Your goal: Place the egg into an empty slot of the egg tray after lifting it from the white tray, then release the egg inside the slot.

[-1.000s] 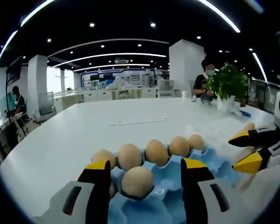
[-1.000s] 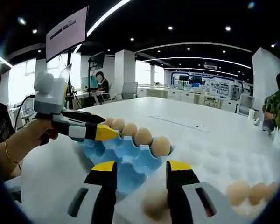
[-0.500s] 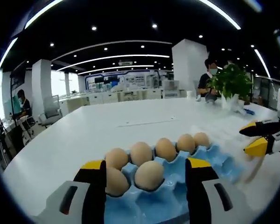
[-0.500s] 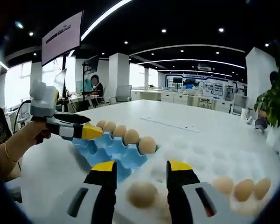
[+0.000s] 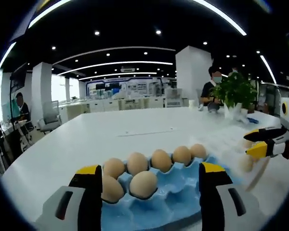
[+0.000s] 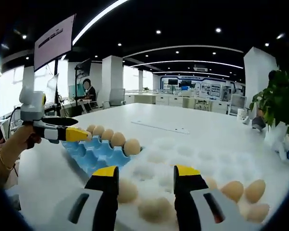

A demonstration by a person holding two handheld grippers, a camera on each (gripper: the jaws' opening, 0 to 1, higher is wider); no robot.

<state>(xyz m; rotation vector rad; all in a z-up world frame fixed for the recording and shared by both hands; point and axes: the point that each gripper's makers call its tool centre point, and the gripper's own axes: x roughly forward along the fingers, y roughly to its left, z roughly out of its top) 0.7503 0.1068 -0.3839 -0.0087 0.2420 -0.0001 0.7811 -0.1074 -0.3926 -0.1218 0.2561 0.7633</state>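
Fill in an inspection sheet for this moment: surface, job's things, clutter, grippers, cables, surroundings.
Surface: white table, bare beyond the trays.
Job's things: blue egg tray holding seven eggs, front slots empty; white tray holding several eggs; one egg lies between the right jaws, untouched.
Clutter: nothing seen.
Grippers: left gripper open over the blue egg tray; right gripper open over the white tray.
Cables: nothing seen.
Surroundings: potted plant, seated people, white pillars, ceiling lights.
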